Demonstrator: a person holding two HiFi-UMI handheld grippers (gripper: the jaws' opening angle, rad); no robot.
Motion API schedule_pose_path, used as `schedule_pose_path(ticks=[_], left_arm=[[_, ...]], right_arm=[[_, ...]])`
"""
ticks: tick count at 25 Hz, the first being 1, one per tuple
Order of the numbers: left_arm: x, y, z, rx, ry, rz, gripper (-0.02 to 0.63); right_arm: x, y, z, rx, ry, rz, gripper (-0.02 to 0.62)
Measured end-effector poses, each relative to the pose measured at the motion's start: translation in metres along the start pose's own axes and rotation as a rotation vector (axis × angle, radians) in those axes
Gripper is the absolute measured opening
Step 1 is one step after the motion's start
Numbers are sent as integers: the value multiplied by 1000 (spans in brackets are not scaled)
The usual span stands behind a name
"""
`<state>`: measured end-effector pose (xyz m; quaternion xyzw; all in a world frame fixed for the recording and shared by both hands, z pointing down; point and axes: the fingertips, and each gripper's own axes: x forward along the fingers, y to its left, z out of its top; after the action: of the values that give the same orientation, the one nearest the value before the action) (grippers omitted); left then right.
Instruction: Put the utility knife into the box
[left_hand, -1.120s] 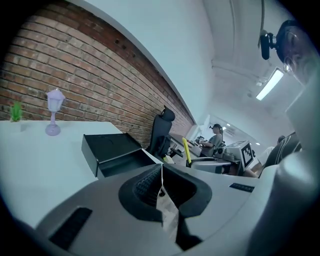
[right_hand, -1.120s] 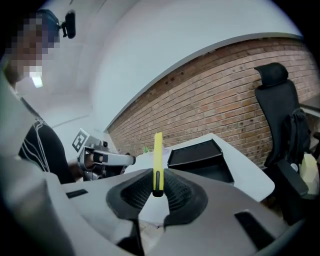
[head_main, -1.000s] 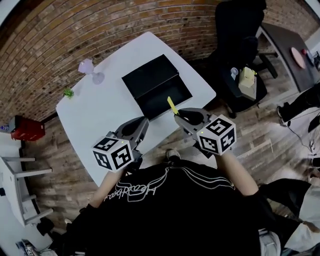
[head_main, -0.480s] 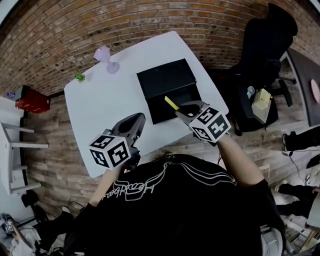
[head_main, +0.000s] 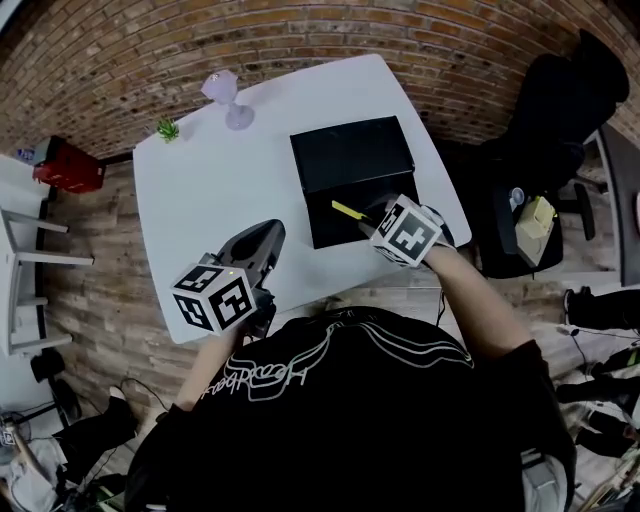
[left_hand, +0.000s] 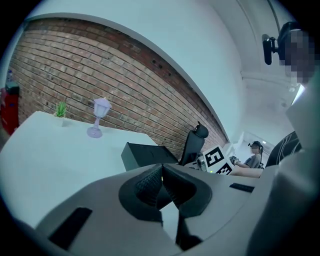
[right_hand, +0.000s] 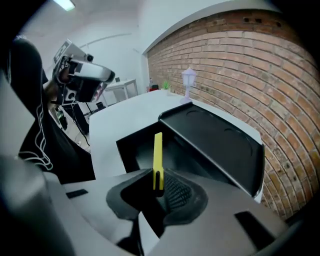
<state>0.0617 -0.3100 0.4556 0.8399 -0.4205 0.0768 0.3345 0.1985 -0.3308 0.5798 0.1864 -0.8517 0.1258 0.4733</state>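
Note:
A slim yellow utility knife (right_hand: 158, 160) sticks forward out of my right gripper (right_hand: 159, 186), whose jaws are shut on its near end. In the head view the utility knife (head_main: 347, 210) points left over the open tray of the black box (head_main: 337, 222), with the right gripper (head_main: 372, 218) at the tray's right side. The black box (right_hand: 210, 137) has its lid folded back toward the wall. My left gripper (head_main: 262, 240) hovers over the table's front left part, apart from the box, jaws shut with nothing between them (left_hand: 161, 189).
The white table (head_main: 210, 190) carries a lilac goblet-shaped lamp (head_main: 226, 98) and a tiny green plant (head_main: 167, 129) near the brick wall. A black office chair (head_main: 545, 130) stands right of the table. A red container (head_main: 65, 167) sits on the floor at left.
My right gripper with the knife has moved forward from the table's front edge to over the box's open tray. The left gripper has stayed near the front left.

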Motion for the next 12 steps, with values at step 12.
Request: schedule_pose_path(ticks=[12], left_arm=[[-5,23,4,-33,-40,57,32]], right_arm=[[42,-22,-25,-58,204,6,69]])
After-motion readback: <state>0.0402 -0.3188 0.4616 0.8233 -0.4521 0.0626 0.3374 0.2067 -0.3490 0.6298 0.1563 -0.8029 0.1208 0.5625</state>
